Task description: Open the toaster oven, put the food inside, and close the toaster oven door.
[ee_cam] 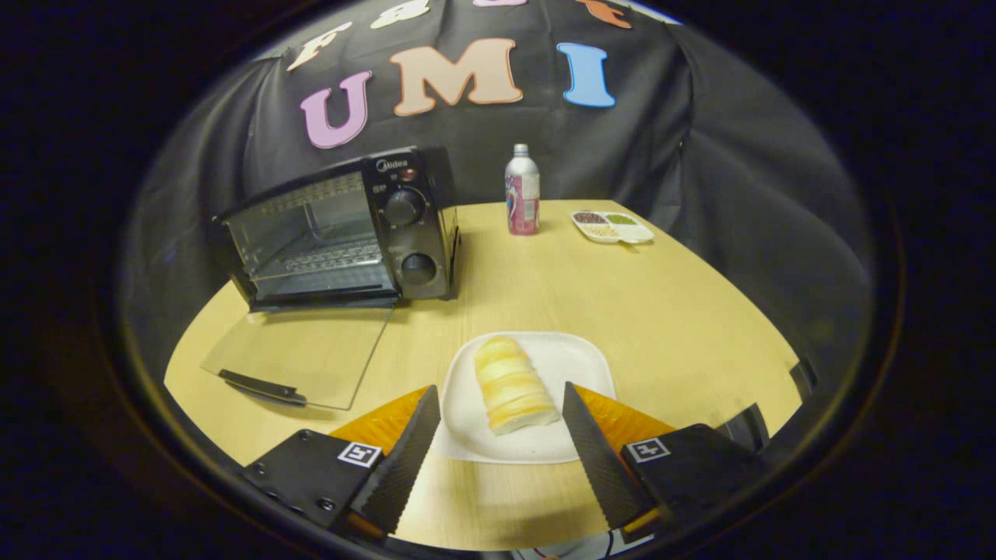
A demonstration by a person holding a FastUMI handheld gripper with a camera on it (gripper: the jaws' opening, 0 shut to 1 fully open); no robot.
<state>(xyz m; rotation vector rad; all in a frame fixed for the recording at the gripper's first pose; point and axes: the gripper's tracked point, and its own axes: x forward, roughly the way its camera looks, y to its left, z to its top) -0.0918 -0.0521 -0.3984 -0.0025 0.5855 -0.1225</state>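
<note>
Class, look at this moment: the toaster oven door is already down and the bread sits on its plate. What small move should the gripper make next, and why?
Probably ease forward and down, then close on the pale striped bread roll. The open gripper has its jaws spread either side of the roll on the white square plate, not yet pressing it, and the black toaster oven already has its glass door lying flat on the table.

You are looking at a pale wooden table (661,311) carrying the toaster oven (342,225) with its glass door (303,358) lying open flat. A white plate (537,404), a bottle (522,190) and a divided dish (613,226) are also sitting on it.
</note>
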